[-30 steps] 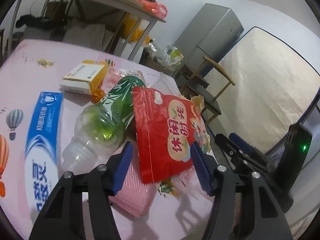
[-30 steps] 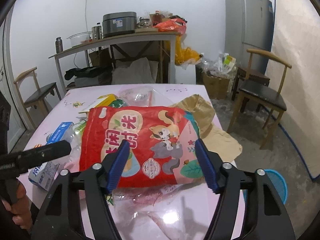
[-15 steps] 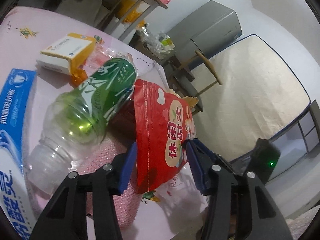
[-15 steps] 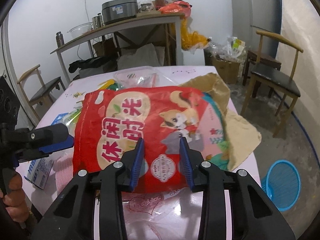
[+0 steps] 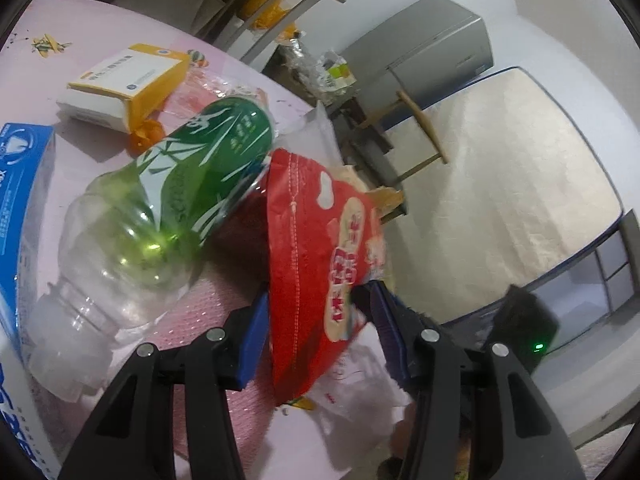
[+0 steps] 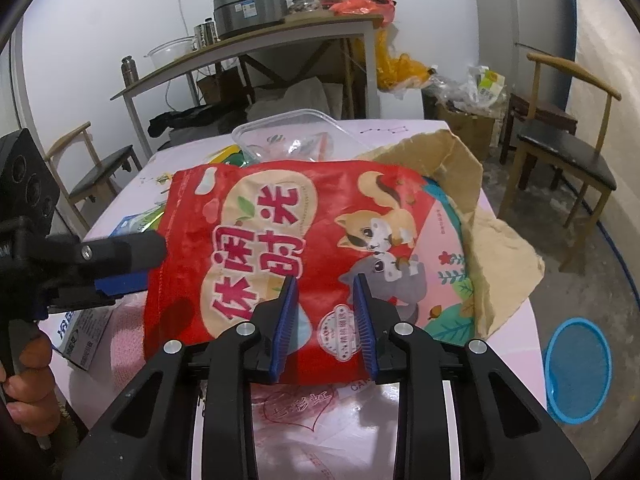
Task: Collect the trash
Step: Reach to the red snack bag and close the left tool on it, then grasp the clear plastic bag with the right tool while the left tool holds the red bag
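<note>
A red snack bag (image 6: 304,248) with a squirrel picture lies tilted up on the pink table. My right gripper (image 6: 324,320) is nearly closed, its blue pads pinching the bag's near edge. My left gripper (image 5: 316,328) straddles the bag's left edge (image 5: 308,272), jaws partly closed around it; it shows at the left of the right wrist view (image 6: 104,272). An empty green-labelled plastic bottle (image 5: 168,200) lies on its side left of the bag.
A blue toothpaste box (image 5: 20,208), a yellow-white box (image 5: 124,84), pink mesh cloth (image 5: 192,320), a clear plastic lid (image 6: 296,136), brown paper (image 6: 480,216) lie on the table. A blue basket (image 6: 580,368) stands on the floor right. Chairs, shelf table, fridge behind.
Both grippers moved in on the red bag and closed: the right from wide open to pinching its near edge, the left narrowing around its left edge. The bag lifted and tilted.
</note>
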